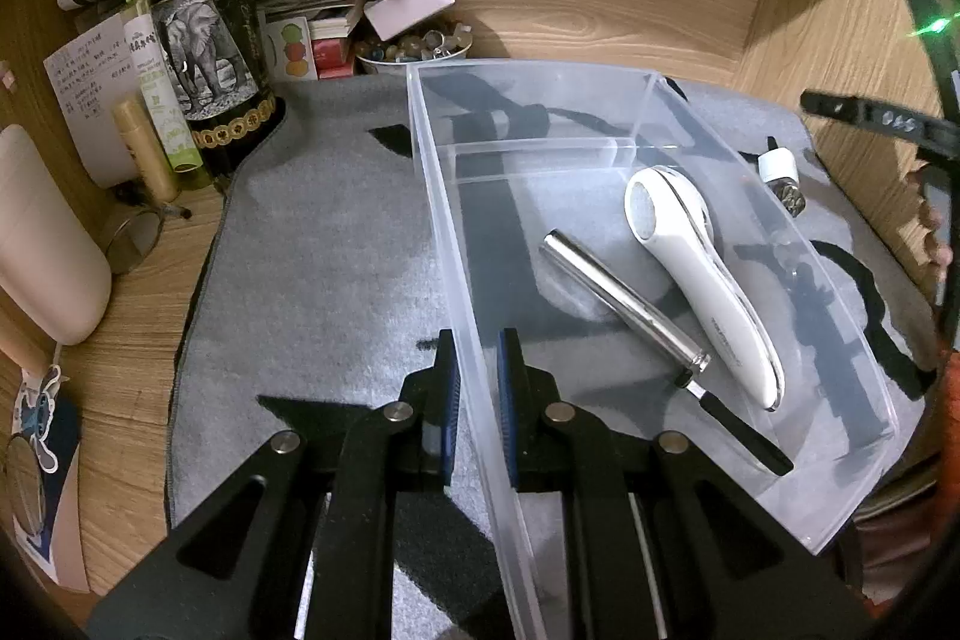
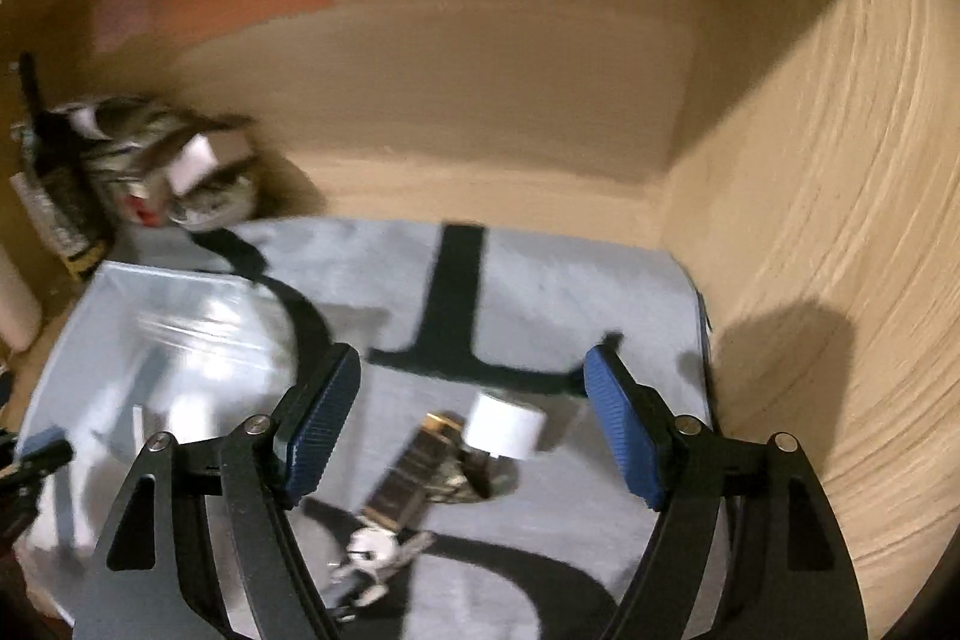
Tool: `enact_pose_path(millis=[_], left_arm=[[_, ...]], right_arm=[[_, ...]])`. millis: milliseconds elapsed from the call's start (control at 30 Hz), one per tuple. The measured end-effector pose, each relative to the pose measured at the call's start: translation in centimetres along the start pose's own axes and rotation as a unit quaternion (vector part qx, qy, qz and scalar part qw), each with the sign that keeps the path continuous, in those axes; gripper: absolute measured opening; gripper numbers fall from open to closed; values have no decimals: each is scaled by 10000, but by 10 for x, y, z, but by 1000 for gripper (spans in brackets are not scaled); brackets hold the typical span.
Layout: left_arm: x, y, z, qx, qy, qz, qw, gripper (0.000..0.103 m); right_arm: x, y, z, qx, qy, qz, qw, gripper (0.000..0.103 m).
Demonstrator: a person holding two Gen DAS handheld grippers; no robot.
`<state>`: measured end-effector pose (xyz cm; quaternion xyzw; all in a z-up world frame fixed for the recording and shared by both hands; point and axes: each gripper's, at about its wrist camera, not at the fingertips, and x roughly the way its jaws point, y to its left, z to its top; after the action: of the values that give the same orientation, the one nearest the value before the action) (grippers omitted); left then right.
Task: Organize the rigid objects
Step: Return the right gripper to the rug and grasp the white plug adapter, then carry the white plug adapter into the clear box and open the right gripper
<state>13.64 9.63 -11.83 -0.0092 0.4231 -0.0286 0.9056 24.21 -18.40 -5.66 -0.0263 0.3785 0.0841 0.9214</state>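
Left gripper [image 1: 478,388] clamps the clear bin's [image 1: 600,70] near wall.

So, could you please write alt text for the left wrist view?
The left gripper is shut on the near wall of a clear plastic bin lying on a grey mat. Inside the bin lie a white handheld device and a silver tube; a dark bottle stands at the back left.
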Motion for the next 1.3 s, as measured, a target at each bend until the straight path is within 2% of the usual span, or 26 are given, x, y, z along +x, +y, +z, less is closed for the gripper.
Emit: enact_pose_path(millis=[267, 333, 467, 533, 567, 867, 1033, 1300], left_arm=[[-2, 0, 1, -4, 0, 17, 10000, 11], [-2, 0, 2, -11, 2, 18, 10000, 11], [-3, -1, 1, -25, 0, 16, 10000, 11], [-3, -1, 2, -21, 2, 20, 10000, 11], [-3, -1, 2, -16, 3, 22, 10000, 11], [-3, -1, 2, -15, 3, 22, 10000, 11], [-3, -1, 2, -28, 1, 14, 10000, 11], [-3, -1, 1, -24, 1, 19, 10000, 11]], right_arm=[[46, -20, -17, 200, 712, 69, 9972, 71], [53, -22, -20, 218, 842, 87, 9962, 60], [68, -28, -26, 362, 1127, 191, 9928, 52], [72, -30, -29, 399, 1218, 232, 9915, 40], [74, -31, -30, 426, 1256, 285, 9908, 39], [63, -24, -29, 256, 1029, 229, 9941, 38], [41, -17, -18, 145, 715, 249, 9970, 38], [-6, 12, -1, -148, 96, 524, 9985, 38]])
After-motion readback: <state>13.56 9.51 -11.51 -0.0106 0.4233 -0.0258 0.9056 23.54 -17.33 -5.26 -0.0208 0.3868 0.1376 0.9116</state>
